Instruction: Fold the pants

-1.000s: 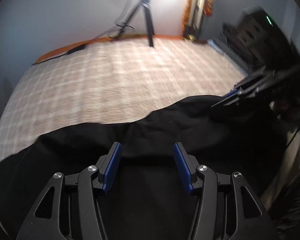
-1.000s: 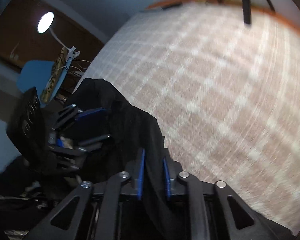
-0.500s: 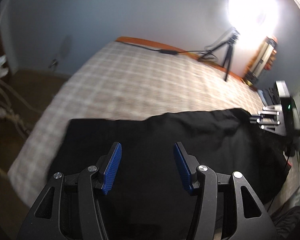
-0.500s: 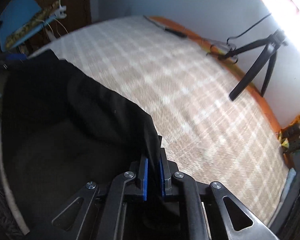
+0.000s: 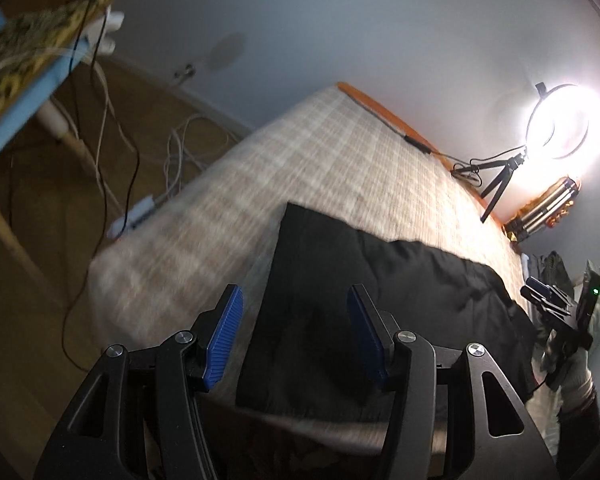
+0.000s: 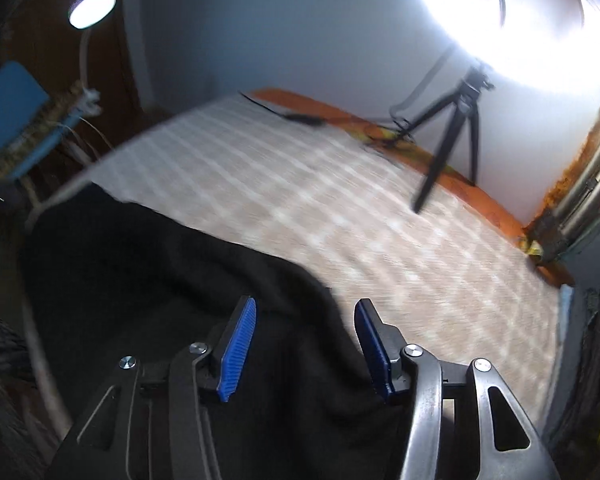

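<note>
Your left gripper (image 5: 296,334) hovers with fingers apart, empty, above the black pants (image 5: 380,312) lying along the near edge of the checked bed (image 5: 340,152); your right gripper (image 6: 304,344) is opening over them, pads clear.

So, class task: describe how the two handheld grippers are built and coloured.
Both match: the left gripper and right gripper have black angular linkage arms with cut-outs and silver pivot screws, and jaws faced with ribbed blue pads. In the left view, the right gripper's body shows a small green light.
</note>
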`<state>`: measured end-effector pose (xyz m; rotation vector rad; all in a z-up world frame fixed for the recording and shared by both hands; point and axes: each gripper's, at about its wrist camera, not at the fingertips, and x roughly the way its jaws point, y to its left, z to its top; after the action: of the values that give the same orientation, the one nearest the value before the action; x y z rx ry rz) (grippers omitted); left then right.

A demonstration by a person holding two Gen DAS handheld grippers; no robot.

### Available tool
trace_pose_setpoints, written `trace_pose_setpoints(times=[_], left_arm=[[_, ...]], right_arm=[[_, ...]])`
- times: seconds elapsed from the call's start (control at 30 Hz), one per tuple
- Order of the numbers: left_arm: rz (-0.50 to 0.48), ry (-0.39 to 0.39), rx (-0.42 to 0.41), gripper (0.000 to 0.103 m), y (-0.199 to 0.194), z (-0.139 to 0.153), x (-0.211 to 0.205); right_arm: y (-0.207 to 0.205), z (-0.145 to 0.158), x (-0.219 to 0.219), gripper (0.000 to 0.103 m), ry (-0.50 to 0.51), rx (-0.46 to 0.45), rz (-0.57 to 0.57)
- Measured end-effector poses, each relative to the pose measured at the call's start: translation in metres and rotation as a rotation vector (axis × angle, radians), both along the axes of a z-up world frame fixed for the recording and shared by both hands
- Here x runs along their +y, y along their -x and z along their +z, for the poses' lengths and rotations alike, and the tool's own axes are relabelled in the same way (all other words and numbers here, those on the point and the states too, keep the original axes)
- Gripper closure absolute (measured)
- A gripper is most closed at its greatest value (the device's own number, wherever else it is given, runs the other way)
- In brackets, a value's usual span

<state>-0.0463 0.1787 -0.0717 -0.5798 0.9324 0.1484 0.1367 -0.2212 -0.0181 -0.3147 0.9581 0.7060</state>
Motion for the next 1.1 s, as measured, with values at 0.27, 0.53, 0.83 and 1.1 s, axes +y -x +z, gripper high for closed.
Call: trace_pose_setpoints(times=[0.27, 0.53, 0.83, 1.1], left_arm=[[-0.037, 0.102, 0.045, 0.05, 0.002, -0.035, 0.006], [-0.075, 0.162, 0.057, 0.05, -0.002, -0.056, 0.003], [-0.053, 0.115, -0.039, 0.08, 0.002, -0.053, -0.003], [-0.114, 0.03, -0.161, 0.086, 0.0, -0.034, -0.026]], right_arm=[[0.076, 0.024, 0.058, 0.049, -0.138, 0.053, 0.134], [0.113, 0.027, 0.114, 0.049, -0.145, 0.091, 0.236], [0.106, 0.028, 0.158, 0.046, -0.19, 0.178, 0.241], [0.061, 0.021, 0.244, 0.041, -0.223, 0.369, 0.242]])
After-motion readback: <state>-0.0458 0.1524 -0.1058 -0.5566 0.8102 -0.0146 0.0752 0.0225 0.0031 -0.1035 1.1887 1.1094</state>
